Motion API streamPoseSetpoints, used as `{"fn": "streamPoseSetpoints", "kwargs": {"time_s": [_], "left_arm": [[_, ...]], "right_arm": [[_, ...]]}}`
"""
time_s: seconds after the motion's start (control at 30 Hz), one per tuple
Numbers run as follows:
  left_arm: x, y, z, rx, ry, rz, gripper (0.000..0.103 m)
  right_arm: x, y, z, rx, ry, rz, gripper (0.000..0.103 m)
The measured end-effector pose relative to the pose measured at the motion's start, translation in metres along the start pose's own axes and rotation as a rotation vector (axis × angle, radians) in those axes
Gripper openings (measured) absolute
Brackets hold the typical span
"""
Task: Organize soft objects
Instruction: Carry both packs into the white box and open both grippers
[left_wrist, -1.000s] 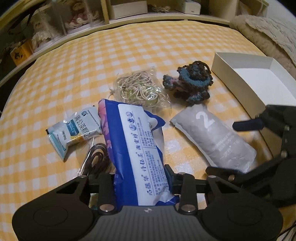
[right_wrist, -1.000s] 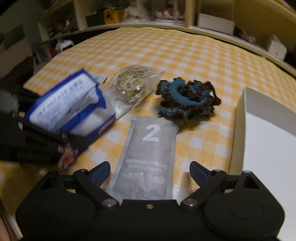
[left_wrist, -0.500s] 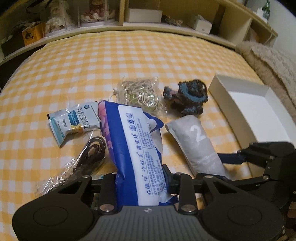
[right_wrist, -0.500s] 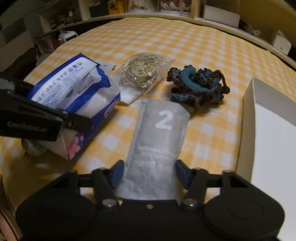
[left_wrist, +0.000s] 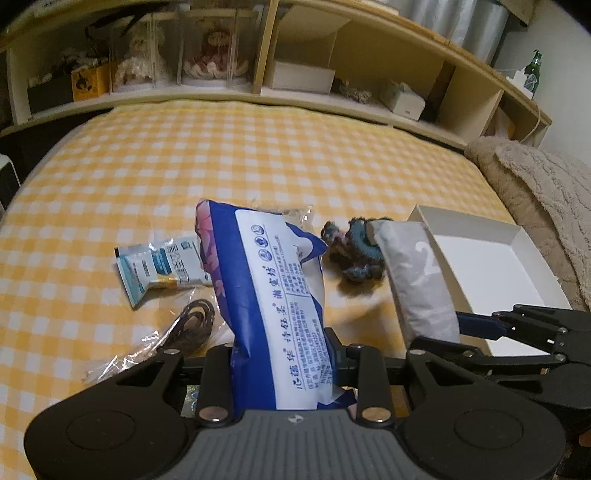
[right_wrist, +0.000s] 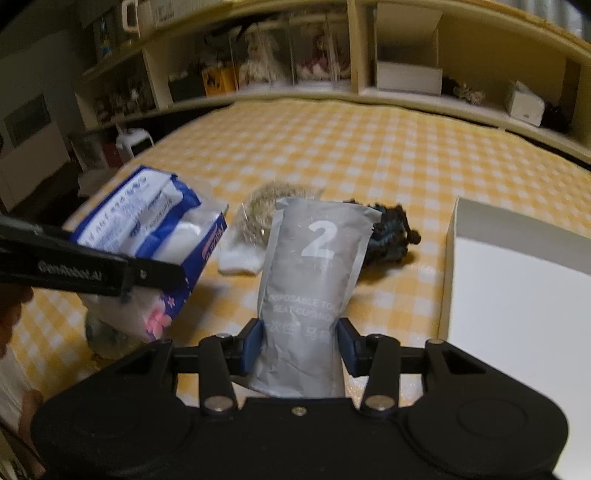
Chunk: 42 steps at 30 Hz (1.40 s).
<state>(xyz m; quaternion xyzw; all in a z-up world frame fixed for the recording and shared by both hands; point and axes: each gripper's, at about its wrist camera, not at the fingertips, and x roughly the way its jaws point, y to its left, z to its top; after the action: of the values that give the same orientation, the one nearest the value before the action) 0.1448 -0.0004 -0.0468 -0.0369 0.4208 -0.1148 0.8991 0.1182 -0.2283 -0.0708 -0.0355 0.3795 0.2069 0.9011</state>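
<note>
My left gripper (left_wrist: 280, 354) is shut on a blue-and-white tissue pack (left_wrist: 273, 280) and holds it tilted above the yellow checked cloth (left_wrist: 184, 166). The jaws of my right gripper (right_wrist: 300, 345) are closing, and their blue pads press on the lower end of a grey pouch marked "2" (right_wrist: 314, 280), which is lifted off the cloth. A dark blue-and-brown crochet piece (right_wrist: 393, 236) lies behind the pouch. An open white box (right_wrist: 517, 295) sits just right of it. The left gripper's arm and the tissue pack (right_wrist: 147, 221) cross the right wrist view at the left.
A teal-and-white sachet (left_wrist: 159, 266) and a clear bag with a dark cord (left_wrist: 188, 325) lie left of the tissue pack. A bag of rubber bands (right_wrist: 258, 206) lies mid-cloth. Wooden shelves (left_wrist: 295, 74) line the far edge, with a beige blanket (left_wrist: 535, 192) at the right.
The right jaws went from wide open to closed on the grey pouch, which left the cloth. Both grippers rose with their packs, and the left one rolled.
</note>
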Motion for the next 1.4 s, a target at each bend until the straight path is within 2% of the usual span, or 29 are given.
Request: {"fn": "streamPoseSetpoints", "kwargs": {"time_s": [0.3,0.6,0.83,1.07,1.13,1.2,1.23,1.33,1.4], "left_arm": [[-0.023,-0.018,0.003,-0.006,-0.078,0.009,0.033],[-0.040,-0.056,0.010,0.022,-0.139,-0.049,0.033],[-0.021,-0.100,0.020,0.003,-0.117,-0.158,0.033],[0.025,-0.159,0.023,-0.034,-0.047,-0.294,0.035],[0.036,-0.171,0.022,-0.053,-0.043,-0.309,0.043],[0.046,-0.183,0.021,-0.063,-0.042,-0.313,0.073],[0.051,-0.188,0.020,-0.060,-0.036,-0.314,0.079],[0.064,-0.198,0.016,-0.038,-0.014,-0.303,0.081],[0.068,-0.198,0.014,-0.018,-0.003,-0.303,0.078]], "right_arm": [[-0.038,-0.007,0.014,0.047,-0.102,-0.004,0.046],[-0.084,-0.032,0.016,0.057,-0.159,-0.045,0.046],[-0.105,-0.077,0.010,0.091,-0.153,-0.114,0.046],[-0.129,-0.129,0.001,0.126,-0.126,-0.192,0.046],[-0.130,-0.143,-0.003,0.144,-0.111,-0.210,0.046],[-0.132,-0.156,-0.008,0.162,-0.096,-0.221,0.046],[-0.131,-0.161,-0.010,0.170,-0.087,-0.223,0.046],[-0.127,-0.176,-0.015,0.186,-0.059,-0.233,0.046],[-0.123,-0.184,-0.018,0.194,-0.040,-0.236,0.046]]}}
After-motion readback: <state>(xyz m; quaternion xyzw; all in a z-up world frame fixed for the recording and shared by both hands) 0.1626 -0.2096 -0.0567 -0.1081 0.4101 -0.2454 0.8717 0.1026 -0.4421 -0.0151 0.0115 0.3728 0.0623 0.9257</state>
